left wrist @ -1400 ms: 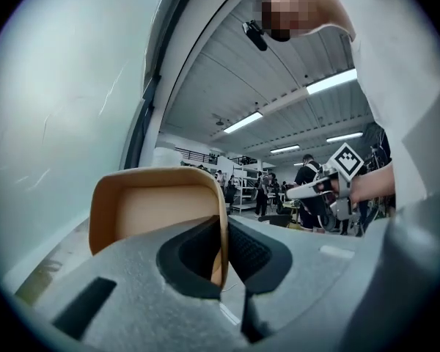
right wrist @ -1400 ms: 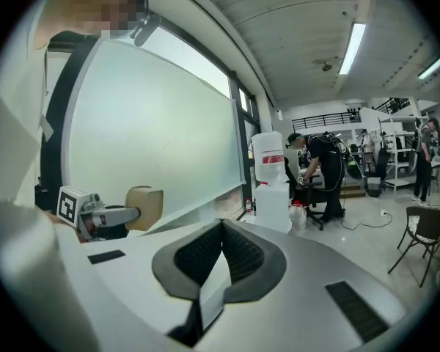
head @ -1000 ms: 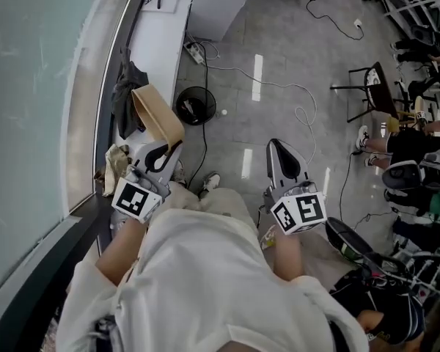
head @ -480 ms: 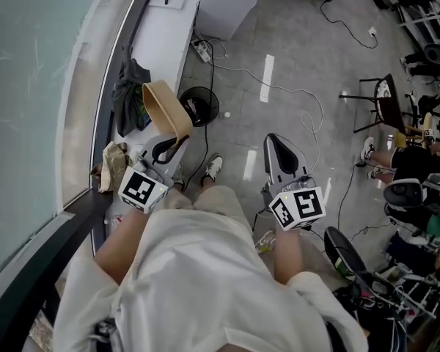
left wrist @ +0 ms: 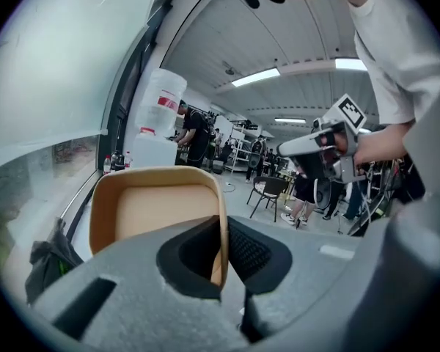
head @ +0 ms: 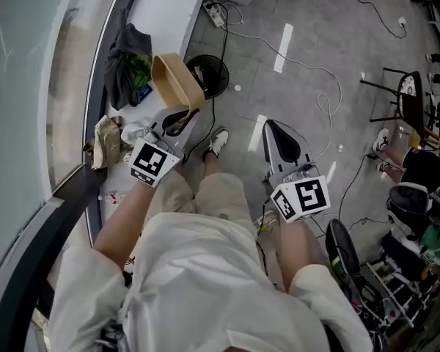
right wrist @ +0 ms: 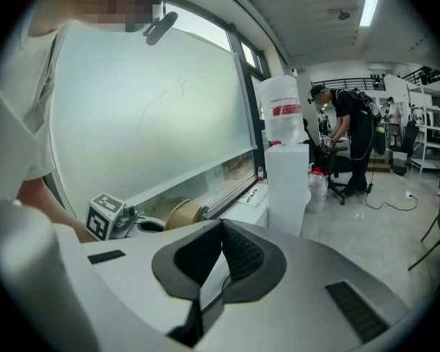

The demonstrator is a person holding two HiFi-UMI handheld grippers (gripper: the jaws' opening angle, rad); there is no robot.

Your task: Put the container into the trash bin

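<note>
tan paper container w/ rounded corners, empty inside – left gripper pinching its rim, held up just left of black trash bin – right gripper fingers pressed together, nothing btwn.

Head view steeply down from above, gripper views close behind jaws — level-facing, seemingly sharing the water dispenser.

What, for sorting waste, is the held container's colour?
Tan-brown container; best in the left gripper view.
</note>
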